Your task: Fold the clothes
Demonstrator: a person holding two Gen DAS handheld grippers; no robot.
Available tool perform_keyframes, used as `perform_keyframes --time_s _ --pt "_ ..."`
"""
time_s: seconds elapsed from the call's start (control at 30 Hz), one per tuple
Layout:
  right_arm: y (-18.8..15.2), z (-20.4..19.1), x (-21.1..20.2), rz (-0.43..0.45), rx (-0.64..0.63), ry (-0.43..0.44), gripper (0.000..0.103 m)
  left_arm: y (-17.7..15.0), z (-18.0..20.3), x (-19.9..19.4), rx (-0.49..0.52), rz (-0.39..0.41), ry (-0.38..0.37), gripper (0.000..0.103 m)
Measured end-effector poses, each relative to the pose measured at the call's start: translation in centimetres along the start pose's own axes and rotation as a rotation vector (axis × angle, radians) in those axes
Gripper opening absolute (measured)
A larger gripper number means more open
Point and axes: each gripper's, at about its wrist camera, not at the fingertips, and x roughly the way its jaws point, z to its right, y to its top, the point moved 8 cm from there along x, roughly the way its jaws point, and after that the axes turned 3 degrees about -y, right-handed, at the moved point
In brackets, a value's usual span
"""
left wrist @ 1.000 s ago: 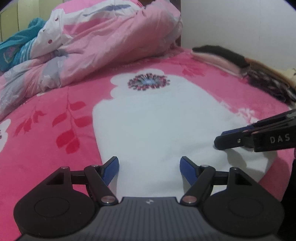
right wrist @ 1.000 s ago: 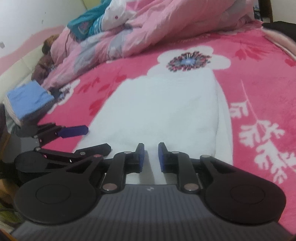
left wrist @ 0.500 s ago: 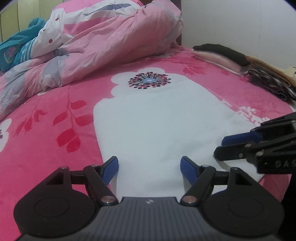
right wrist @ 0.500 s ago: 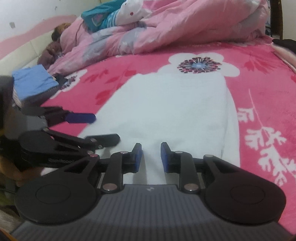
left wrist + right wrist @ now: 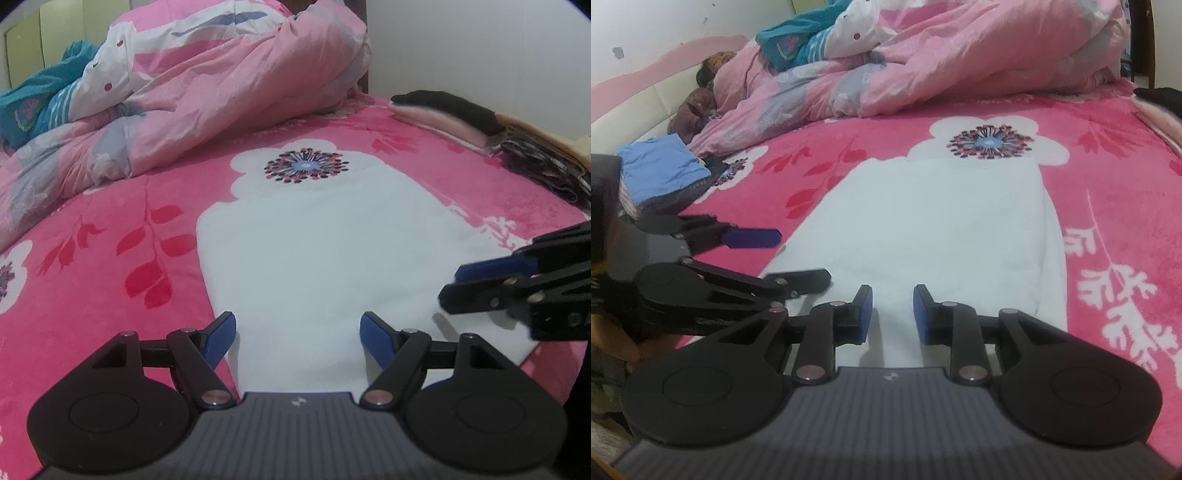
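Note:
A white garment lies flat on the pink floral bed cover, folded into a long strip running away from me. Over its near end my left gripper hovers open, with only white cloth showing between its blue pads. My right gripper is open by a narrower gap at the same near edge, and nothing is in it. From the left wrist view the right gripper enters at the right above the garment's near right corner. The left gripper appears at the left of the right wrist view.
A crumpled pink quilt with a teal garment fills the far side of the bed. A pile of folded clothes lies at the far right by the wall. A folded blue stack sits at the left.
The right gripper's fingers have parted a little from nearly shut. Both grippers have drawn slightly back over the garment's near edge. The garment has not moved.

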Motion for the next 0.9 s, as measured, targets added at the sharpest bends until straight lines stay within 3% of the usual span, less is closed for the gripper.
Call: perform_keyframes --time_s 0.9 --pt "-0.57 -0.23 0.33 -0.021 -0.015 -0.001 0.024 -0.09 0.05 0.17 -0.002 -0.006 0.0 0.076"
